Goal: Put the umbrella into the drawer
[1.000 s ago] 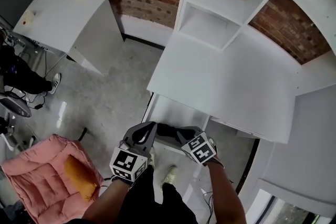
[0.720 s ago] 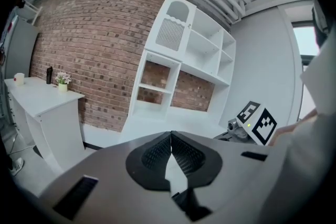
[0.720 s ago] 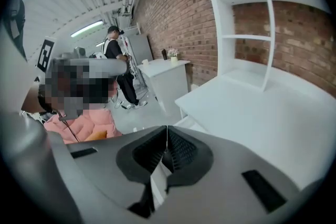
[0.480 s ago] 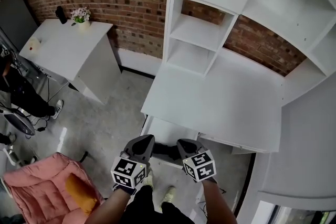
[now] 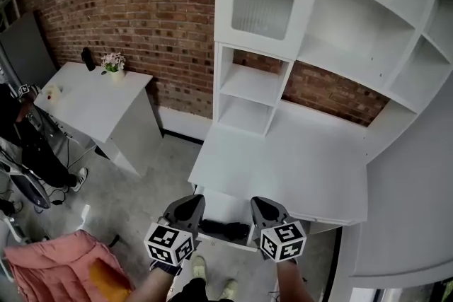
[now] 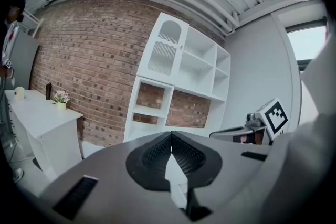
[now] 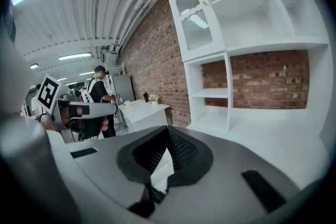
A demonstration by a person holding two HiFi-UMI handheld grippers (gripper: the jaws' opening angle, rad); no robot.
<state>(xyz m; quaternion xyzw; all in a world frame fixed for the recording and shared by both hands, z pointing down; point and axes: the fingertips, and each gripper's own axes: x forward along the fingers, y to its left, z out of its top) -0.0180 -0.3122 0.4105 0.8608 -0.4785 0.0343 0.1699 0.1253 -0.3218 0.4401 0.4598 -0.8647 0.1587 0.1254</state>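
Note:
A black folded umbrella (image 5: 225, 228) lies in the open white drawer (image 5: 221, 206) under the desk, seen only in the head view. My left gripper (image 5: 188, 207) hangs above the drawer's left side and my right gripper (image 5: 262, 208) above its right side, both clear of the umbrella. In the left gripper view the left gripper (image 6: 170, 137) is shut with nothing between its pads. The right gripper (image 7: 167, 131) is likewise shut and holds nothing in its own view. Each gripper view shows the other gripper at its edge.
The white desk (image 5: 297, 159) carries a tall shelf unit (image 5: 262, 46) against the brick wall. At the left stands a small white table (image 5: 92, 102) with a flower pot (image 5: 113, 64). A pink chair (image 5: 49, 265) is at the bottom left, and a person (image 5: 21, 134) beside it.
Both grippers have come up and away from the drawer, and the umbrella stays lying in it. The head view has tipped upward, showing more of the shelves.

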